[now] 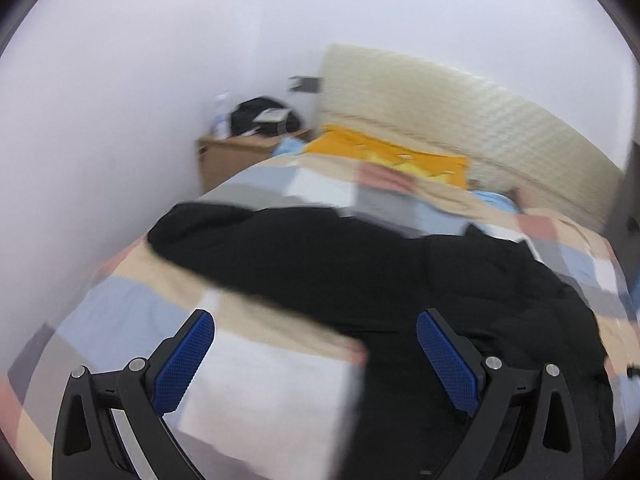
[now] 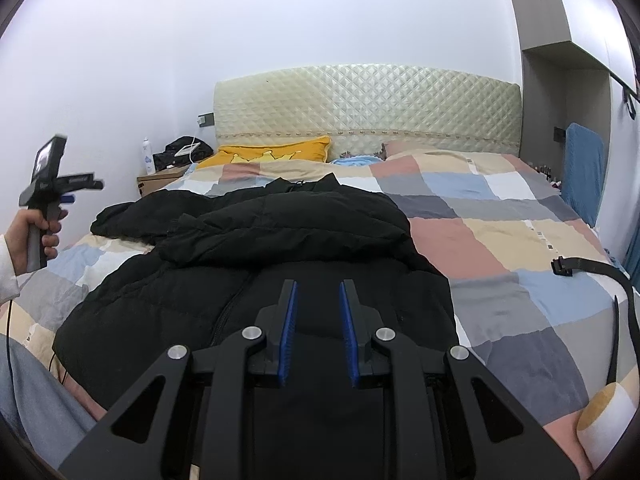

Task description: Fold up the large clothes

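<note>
A black puffer jacket (image 2: 260,240) lies front up on the checked quilt (image 2: 500,240), its zipper running toward me. One sleeve is folded across the chest, and the other sleeve (image 2: 120,216) stretches out to the left. My right gripper (image 2: 318,284) hovers over the jacket's lower middle, its jaws a narrow gap apart with nothing pinched. A hand holds my left gripper (image 2: 60,196) in the air off the bed's left side. In the blurred left wrist view, the left gripper (image 1: 316,316) is wide open and empty above the quilt (image 1: 248,380), near the jacket (image 1: 360,260).
A quilted headboard (image 2: 360,104) and a yellow pillow (image 2: 272,152) are at the far end. A wooden nightstand (image 2: 160,182) with a bottle and dark items is at the back left. A black strap (image 2: 592,268) lies on the quilt's right edge. A grey-trousered leg (image 2: 32,400) is at the lower left.
</note>
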The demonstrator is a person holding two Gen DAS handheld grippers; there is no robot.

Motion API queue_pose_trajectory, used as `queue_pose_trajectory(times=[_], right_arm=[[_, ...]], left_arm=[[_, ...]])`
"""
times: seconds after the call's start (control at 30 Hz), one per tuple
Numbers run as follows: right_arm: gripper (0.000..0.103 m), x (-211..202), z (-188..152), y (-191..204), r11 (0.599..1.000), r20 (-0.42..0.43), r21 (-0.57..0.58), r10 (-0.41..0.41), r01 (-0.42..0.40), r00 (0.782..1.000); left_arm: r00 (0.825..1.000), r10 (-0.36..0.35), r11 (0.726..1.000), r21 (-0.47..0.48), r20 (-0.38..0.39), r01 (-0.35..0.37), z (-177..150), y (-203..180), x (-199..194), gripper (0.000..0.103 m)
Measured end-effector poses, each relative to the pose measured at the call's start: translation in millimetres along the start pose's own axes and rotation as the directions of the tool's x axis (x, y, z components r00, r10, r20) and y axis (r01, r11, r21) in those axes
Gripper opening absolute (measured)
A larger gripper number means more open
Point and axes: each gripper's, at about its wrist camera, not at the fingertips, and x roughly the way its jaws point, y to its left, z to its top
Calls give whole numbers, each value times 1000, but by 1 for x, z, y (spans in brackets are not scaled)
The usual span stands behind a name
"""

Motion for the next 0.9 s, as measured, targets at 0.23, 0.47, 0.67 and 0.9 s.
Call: queue_pose_trajectory(times=[0.23,0.47,0.67,0.9], right_arm=[[22,9,1,6,1000,-18,2,-8,8,1000],[23,11,0,5,1000,-14,19,-18,18,1000],[58,18,2,14,999,-30,24,-33,34,999],[58,35,3,39,998,-81,-27,-54,52,995]], left_arm=[[998,33,982,-184,-59,-43,-2,89,29,102],[995,-2,960,-278,-101,-26,2,144,59,102],[988,-90,938,-344,-128,41,11,175,93,102],[976,-169,892,-442,-133,94,8,218,143,102]])
